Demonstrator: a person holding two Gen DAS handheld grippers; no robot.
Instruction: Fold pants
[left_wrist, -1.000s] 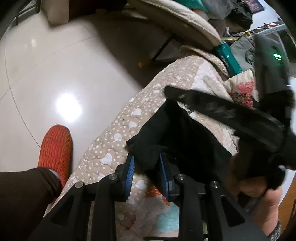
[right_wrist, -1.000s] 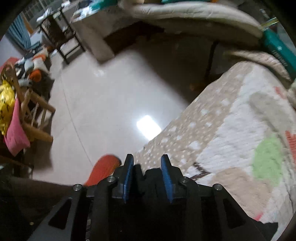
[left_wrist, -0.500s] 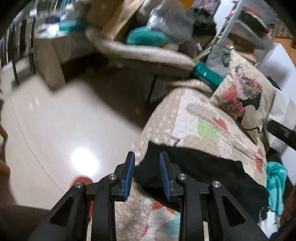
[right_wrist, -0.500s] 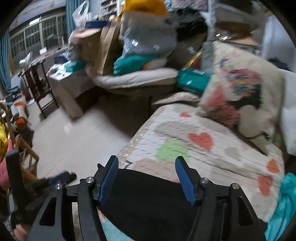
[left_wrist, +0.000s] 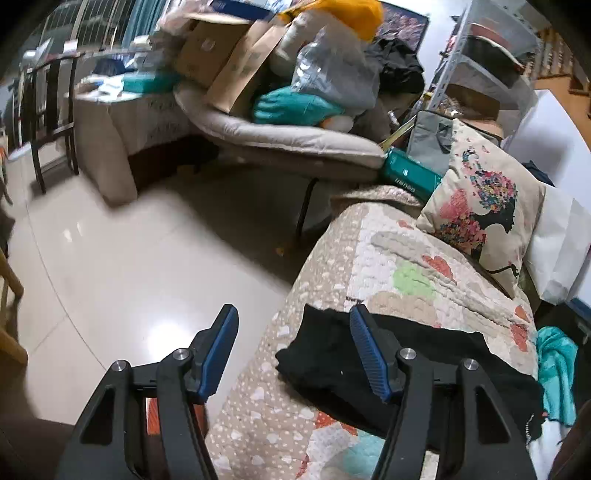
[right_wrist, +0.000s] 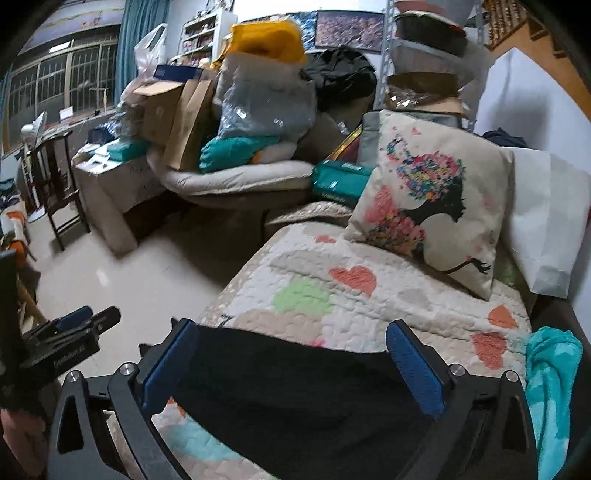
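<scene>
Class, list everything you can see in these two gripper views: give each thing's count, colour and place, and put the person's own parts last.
pants: one, black, flat on the quilt's near end
quilt: one, cream with hearts, covering the sofa
cushion: one, cream with flower-haired figure, leaning at the quilt's back
towel: one, teal, right of the quilt
recliner: one, beige, piled with boxes and bags
floor: pale glossy tiles, left
left gripper: black, blue pads, open
right gripper: black, blue pads, open above the pants
</scene>
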